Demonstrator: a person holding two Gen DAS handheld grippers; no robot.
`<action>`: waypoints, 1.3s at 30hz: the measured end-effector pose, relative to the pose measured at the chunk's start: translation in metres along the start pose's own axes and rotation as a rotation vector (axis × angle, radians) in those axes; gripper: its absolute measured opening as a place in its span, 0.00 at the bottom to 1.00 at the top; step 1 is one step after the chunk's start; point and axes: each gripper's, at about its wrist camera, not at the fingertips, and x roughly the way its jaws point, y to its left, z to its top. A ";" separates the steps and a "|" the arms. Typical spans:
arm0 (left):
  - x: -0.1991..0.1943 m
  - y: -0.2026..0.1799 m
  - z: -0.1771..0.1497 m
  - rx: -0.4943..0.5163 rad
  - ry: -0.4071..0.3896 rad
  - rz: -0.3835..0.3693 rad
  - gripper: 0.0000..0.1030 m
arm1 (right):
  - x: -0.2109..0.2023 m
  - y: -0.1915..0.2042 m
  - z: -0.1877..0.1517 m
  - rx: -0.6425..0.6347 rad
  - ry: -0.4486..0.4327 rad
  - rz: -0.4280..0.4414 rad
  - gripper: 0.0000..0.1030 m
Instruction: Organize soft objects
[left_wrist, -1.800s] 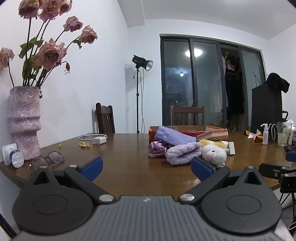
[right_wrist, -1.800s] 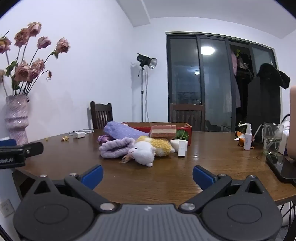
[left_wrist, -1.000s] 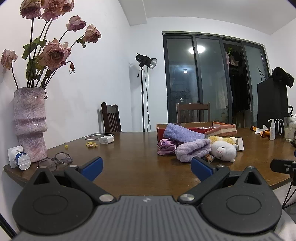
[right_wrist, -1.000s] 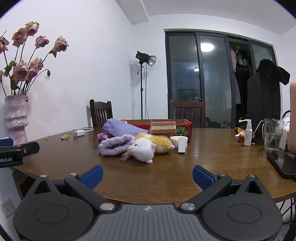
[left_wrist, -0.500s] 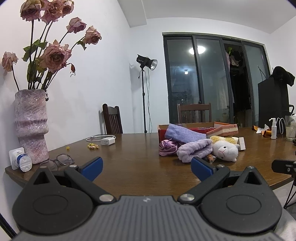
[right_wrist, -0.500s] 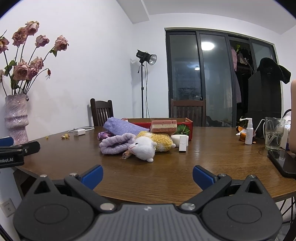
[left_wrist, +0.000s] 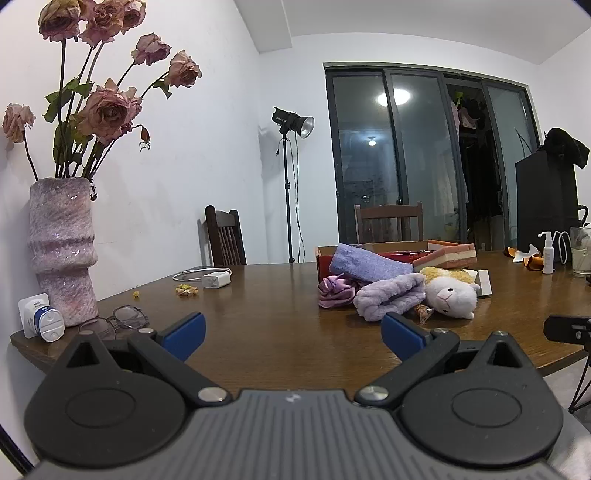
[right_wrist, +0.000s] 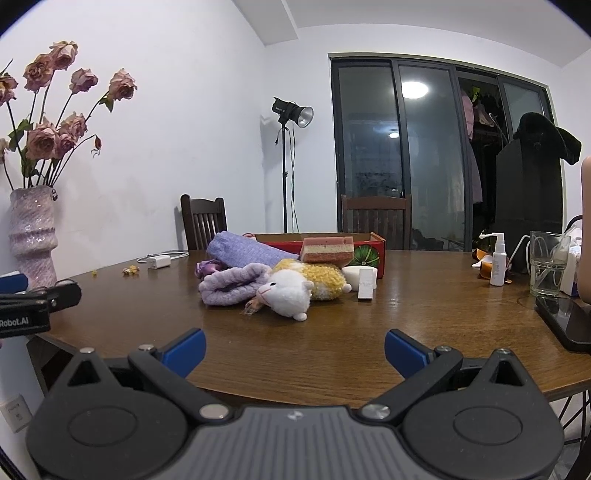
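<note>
1. Plush, white: the sheep toy (right_wrist: 286, 293) lies on the wooden table (right_wrist: 424, 325), touching the lilac rolled cloth (right_wrist: 232, 282), in front of the red box (right_wrist: 369, 240).
2. Right gripper (right_wrist: 293, 350): fingers wide, empty; toy dead ahead, apparently nearer.
3. Left gripper (left_wrist: 291, 334): fingers wide, empty; toy ahead, off to its right.

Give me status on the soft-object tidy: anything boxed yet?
Done: nothing clearly boxed. The purple cloth and layered sponge lean on the red box rim; whether they are inside is unclear. In hand: nothing; left tongs and right tongs are open and empty near the table edge. Left: sheep plush, lavender towel, yellow plush, purple scrunchie.
</note>
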 end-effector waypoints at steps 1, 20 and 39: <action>0.000 0.000 0.000 0.000 0.000 0.001 1.00 | 0.000 0.000 0.000 -0.001 0.000 0.001 1.00; 0.000 0.001 -0.001 -0.003 0.004 0.002 1.00 | 0.000 0.001 0.000 0.000 0.003 0.002 1.00; 0.003 -0.003 -0.001 -0.012 0.016 -0.012 1.00 | -0.001 -0.003 0.003 0.026 0.003 0.000 1.00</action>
